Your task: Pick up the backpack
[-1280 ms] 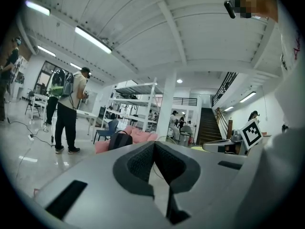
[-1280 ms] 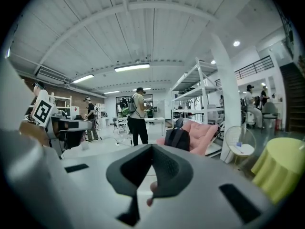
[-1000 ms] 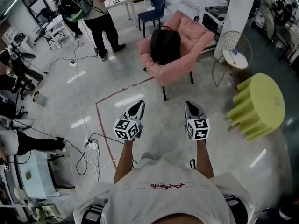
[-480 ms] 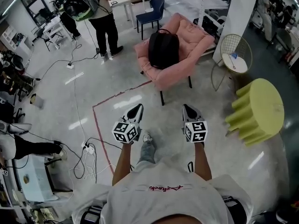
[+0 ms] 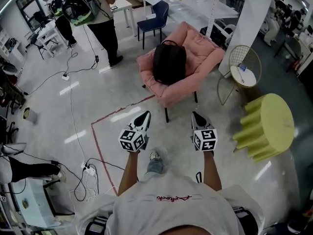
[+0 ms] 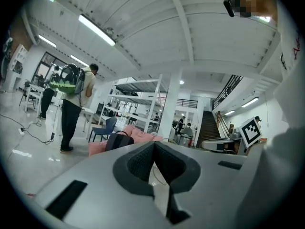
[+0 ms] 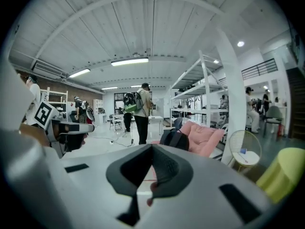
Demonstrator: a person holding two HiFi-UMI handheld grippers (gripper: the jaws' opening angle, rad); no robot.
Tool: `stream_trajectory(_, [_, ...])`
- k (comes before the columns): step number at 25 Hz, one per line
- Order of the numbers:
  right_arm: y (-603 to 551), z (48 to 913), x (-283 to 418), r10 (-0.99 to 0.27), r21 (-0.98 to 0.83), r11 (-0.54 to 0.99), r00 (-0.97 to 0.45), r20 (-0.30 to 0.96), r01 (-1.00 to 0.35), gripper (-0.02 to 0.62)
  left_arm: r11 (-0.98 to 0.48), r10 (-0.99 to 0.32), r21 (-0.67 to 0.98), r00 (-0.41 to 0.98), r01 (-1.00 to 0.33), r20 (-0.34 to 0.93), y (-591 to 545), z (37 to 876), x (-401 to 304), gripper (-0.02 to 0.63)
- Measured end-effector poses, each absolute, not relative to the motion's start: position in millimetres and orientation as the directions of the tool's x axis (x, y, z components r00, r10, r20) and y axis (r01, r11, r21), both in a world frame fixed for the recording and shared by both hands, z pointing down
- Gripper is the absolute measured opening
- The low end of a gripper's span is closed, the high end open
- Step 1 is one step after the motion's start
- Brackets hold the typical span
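A black backpack [image 5: 169, 60] leans upright on the seat of a pink armchair [image 5: 195, 58] ahead of me; it also shows as the backpack [image 6: 118, 140] in the left gripper view and the backpack [image 7: 173, 138] in the right gripper view. My left gripper [image 5: 145, 116] and right gripper [image 5: 196, 116] are held side by side over the floor, well short of the chair. Both are shut with nothing between the jaws.
A person with a green pack [image 5: 100, 13] stands left of the chair. A blue chair [image 5: 155, 14] is behind it, a white pillar [image 5: 247, 23], a wire side table [image 5: 243, 67] and a yellow-green stool [image 5: 266, 124] at right. Cables and a power strip [image 5: 88, 171] lie at left; red tape [image 5: 98, 146] marks the floor.
I have walked forward: the armchair and backpack have come nearer and lower in the head view. Both grippers stay shut and level in front of me.
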State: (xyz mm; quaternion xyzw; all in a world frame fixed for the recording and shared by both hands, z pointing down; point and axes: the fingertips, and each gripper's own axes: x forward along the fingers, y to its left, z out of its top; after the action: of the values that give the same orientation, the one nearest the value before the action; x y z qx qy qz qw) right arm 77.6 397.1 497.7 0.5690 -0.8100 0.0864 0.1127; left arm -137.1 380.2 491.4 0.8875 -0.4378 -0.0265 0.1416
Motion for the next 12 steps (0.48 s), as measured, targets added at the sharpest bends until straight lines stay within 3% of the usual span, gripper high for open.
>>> stream_trajectory(12, [272.0,479.3,18.3,-0.919,0.015,0.302,-0.287,0.269,-0.953,0.017,-0.615,-0.758,0.282,0.651,-0.736,0.046,246.0,477.0,-191.7,0.009])
